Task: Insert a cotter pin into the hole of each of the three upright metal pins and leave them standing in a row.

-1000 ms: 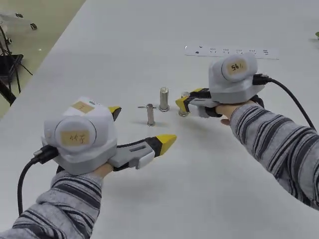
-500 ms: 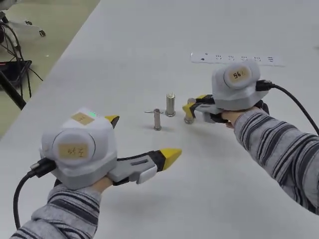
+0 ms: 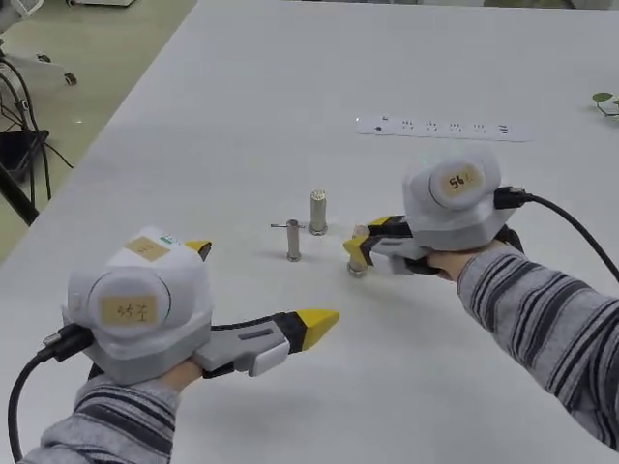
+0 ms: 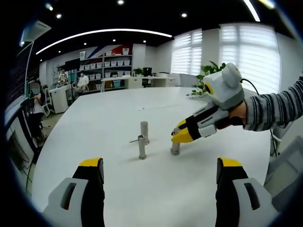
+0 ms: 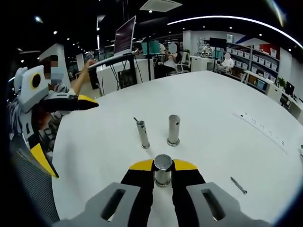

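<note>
Held pin (image 5: 163,165): short, rigid, smooth-sided metal. I judge it dense for its size and apt to slip or topple, so it is best taken low on the shank, leaving the head free for the cross hole, which I cannot make out. It stands upright at lower centre of the right gripper view, between the yellow jaw tips of my right gripper (image 3: 364,242), which is clenched on its shank. Beyond it, at mid-frame, stand the second pin (image 5: 173,129), bare, and to its left the third pin (image 5: 143,135), with a cotter pin (image 3: 280,225) through its head. A loose cotter pin (image 5: 238,185), thin and probably light and springy, lies flat on the table (image 5: 213,142) at lower right, apart from the jaws. My left gripper (image 4: 160,165) is released, jaws wide apart, with all three pins above it in its own view, touching nothing.
</note>
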